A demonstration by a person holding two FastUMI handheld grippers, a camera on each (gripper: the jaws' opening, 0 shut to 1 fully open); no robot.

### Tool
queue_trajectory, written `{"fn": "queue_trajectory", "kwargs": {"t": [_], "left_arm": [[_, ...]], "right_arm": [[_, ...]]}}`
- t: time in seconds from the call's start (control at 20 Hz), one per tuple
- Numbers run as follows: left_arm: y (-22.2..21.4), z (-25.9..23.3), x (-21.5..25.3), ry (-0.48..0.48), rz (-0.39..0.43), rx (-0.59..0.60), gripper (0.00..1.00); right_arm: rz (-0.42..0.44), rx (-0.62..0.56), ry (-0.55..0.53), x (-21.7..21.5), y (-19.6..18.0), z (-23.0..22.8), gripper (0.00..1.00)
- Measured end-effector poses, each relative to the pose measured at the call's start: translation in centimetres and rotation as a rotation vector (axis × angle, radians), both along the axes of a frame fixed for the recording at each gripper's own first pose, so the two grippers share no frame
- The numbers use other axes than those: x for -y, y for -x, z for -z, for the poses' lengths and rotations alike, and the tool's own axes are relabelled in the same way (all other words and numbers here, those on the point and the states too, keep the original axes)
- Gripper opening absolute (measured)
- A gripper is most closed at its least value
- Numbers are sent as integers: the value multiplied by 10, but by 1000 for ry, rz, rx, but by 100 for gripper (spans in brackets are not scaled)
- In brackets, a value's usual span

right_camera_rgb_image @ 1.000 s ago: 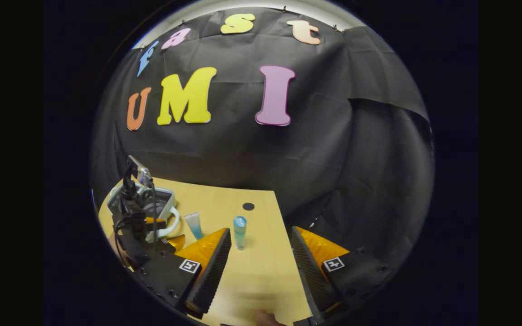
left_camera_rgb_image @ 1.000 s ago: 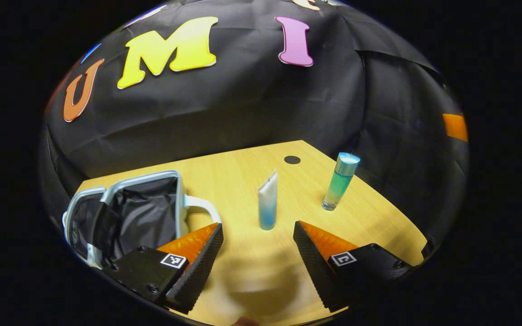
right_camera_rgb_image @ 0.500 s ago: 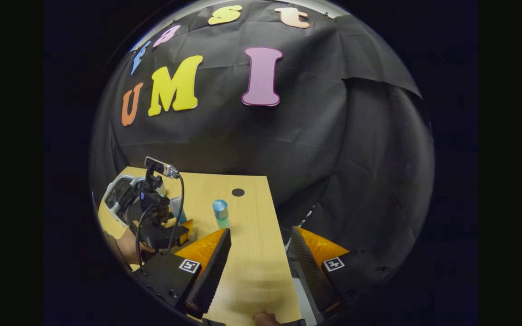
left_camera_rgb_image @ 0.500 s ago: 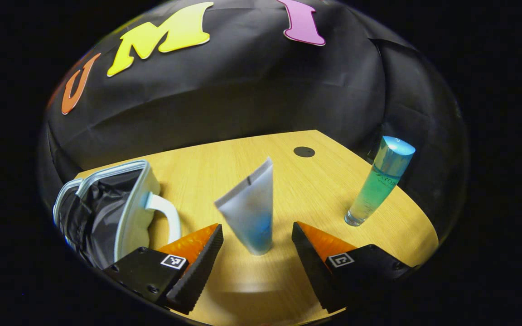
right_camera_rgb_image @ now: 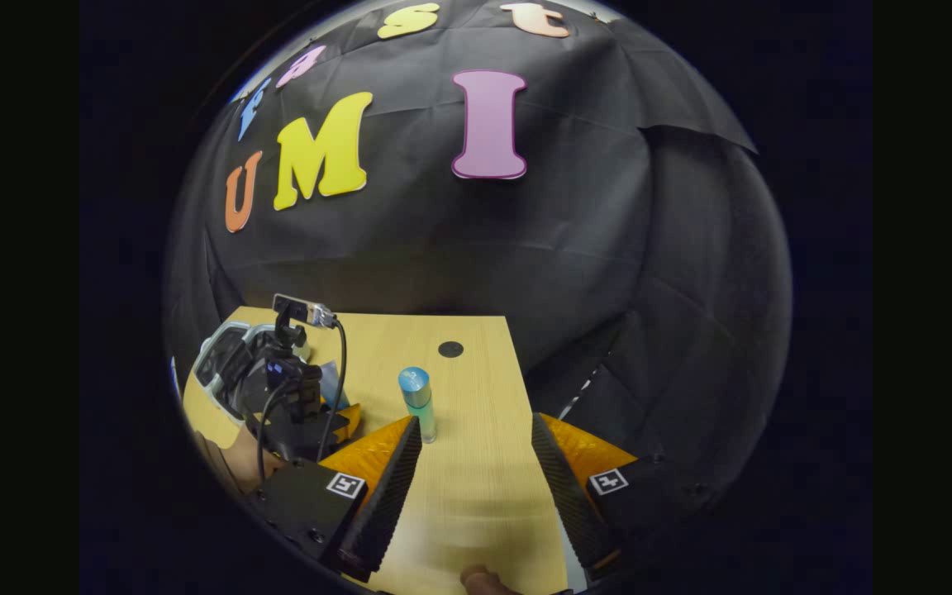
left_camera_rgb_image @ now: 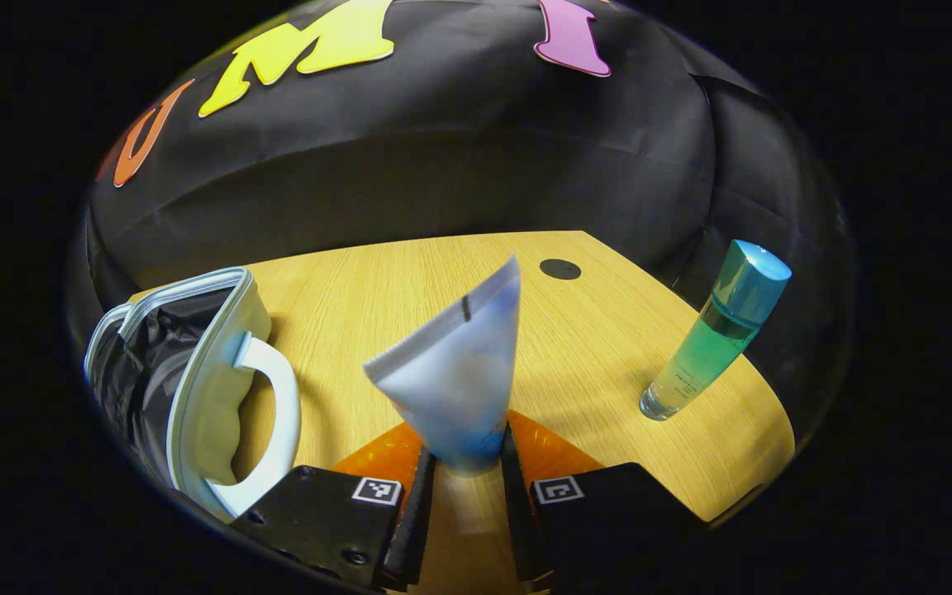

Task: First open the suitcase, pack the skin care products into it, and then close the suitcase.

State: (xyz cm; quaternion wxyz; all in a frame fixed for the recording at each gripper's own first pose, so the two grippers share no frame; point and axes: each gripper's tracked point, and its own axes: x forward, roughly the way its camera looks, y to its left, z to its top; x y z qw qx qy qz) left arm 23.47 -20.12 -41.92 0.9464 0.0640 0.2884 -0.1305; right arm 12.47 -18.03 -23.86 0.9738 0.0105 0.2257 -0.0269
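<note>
Right at the front of the left gripper view, the left gripper [left_camera_rgb_image: 466, 487] is clamped on the tube [left_camera_rgb_image: 458, 376], both fingers pressing its blue cap end while the flat crimped seal fans out above and leans to the right. It looks like a soft, frosted tube, pale grey fading to blue at the bottom, and the cap seems to be touching or just above the wooden table [left_camera_rgb_image: 592, 347]; I can't tell which. Now the relation that matters: the suitcase [left_camera_rgb_image: 187, 388] sits to the left of the held tube, close by, lying open with its dark lining exposed and its pale handle [left_camera_rgb_image: 269, 430] facing the gripper. So the carry, I'd judge, is a short swing leftward, lifting over that handle and rim, then laying the tube's long axis down into the lining. The left tool is clearly the nearer one. Further out, to the right, the bottle [left_camera_rgb_image: 711, 335] stands upright on the table, green liquid under a blue cap, well apart from the tube. Over in the right gripper view, the right gripper [right_camera_rgb_image: 476, 471] hangs spread wide and empty above the table, with the bottle just past its left finger.
</note>
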Motion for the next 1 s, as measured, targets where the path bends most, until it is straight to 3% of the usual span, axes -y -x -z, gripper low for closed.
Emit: {"fn": "queue_trajectory", "kwargs": {"t": [0.05, 0.15, 0.2, 0.25, 0.6, 0.8, 1.0], "left_arm": [[4, -6, -2, -8, -1, 4, 44], [13, -22, -3, -3, -1, 11, 43], [20, -34, -5, 4, -2, 25, 51], [26, -47, -8, 8, -3, 36, 43], [104, -121, -68, 13, -65, 71, 42], [144, -131, -120, -27, -130, 40, 43], [166, -142, -165, -39, -197, 13, 42]], "right_arm": [[-16, -2, -12, -6, -2, 2, 80], [-36, -6, -25, -15, -10, 7, 80], [-44, -4, -28, -20, -16, 11, 80], [-54, -3, -31, -24, -24, 14, 80], [-105, -15, -46, -57, -83, 70, 80], [-75, -101, -47, -62, -109, 123, 81], [-5, -105, -53, -58, -133, 141, 79]]}}
